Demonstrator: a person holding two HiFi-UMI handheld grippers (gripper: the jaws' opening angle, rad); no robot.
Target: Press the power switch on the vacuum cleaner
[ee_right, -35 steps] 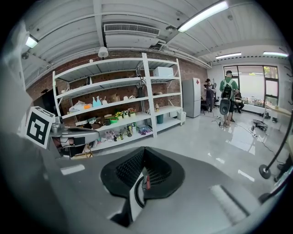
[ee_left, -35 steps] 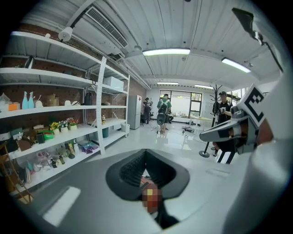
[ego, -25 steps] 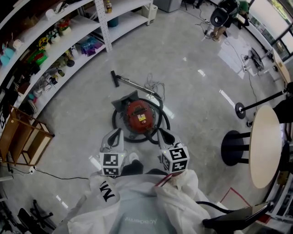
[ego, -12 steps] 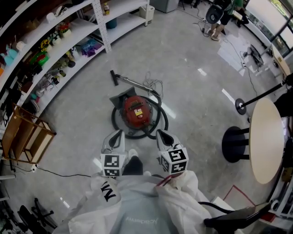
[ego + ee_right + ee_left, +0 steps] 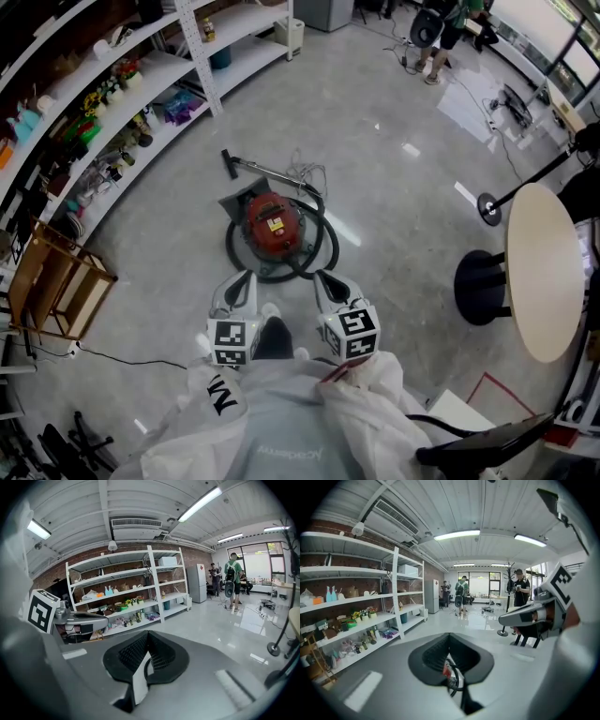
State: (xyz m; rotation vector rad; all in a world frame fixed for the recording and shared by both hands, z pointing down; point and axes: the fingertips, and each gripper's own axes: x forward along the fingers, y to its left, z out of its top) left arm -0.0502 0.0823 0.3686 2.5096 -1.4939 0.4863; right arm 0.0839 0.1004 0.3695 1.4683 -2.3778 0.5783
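Vacuum cleaner (image 5: 273, 225): red canister standing on the grey floor (image 5: 394, 187), ahead of both grippers and apart from them; its power switch is too small to make out

Hose (image 5: 325, 246): black; loops round the canister's near and right sides, lying on the floor

Wand (image 5: 270, 172): runs from the canister's far side to the floor head (image 5: 228, 161); a loose cord (image 5: 307, 174) lies just beside it

Left gripper (image 5: 246, 277): jaws closed with the tips meeting, nothing held; aimed at the near-left edge of the hose loop; a strip of bare floor lies between its tips and the hose

Right gripper (image 5: 319, 276): jaws closed tip to tip, empty; near the hose's near-right bend but not touching it

Open room: wide bare floor to the canister's right and beyond it

Edges: shelving (image 5: 122, 89) curves along the left, well apart from the canister; a wooden rack (image 5: 52, 286) stands left of the grippers; a round tabletop (image 5: 544, 272) stands at the right, well apart; a thin cable (image 5: 122, 361) crosses the floor near the person's left side
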